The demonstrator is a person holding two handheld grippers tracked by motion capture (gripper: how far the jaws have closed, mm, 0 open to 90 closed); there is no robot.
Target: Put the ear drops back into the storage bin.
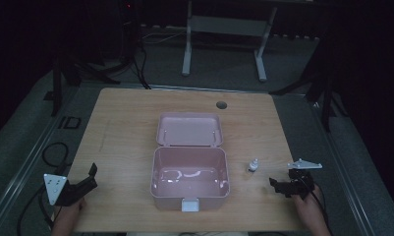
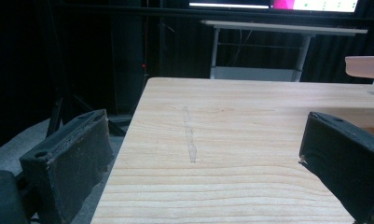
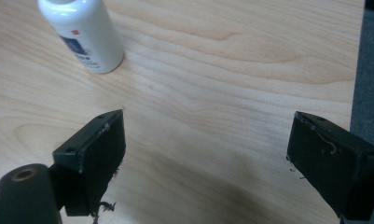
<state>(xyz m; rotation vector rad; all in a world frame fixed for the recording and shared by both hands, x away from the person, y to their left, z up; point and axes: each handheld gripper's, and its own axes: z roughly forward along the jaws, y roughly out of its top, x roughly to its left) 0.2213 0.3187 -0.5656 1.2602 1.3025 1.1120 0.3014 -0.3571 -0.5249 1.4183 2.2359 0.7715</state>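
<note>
While the pink box (image 1: 189,178) sits open mid-counter (image 1: 121,128), a small white bottle (image 1: 253,165) stands just right of it. Left hand-held gripper (image 2: 203,154): jaws wide apart over bare wood (nothing held). Right hand-held gripper (image 3: 205,154): jaws spread, bottle (image 3: 84,32) near, untouched.

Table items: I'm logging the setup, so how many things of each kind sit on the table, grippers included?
Pink box, lid open: 1
White bottle: 1
Grippers, left gripper and right gripper, both open: 2
Total: 4
</note>
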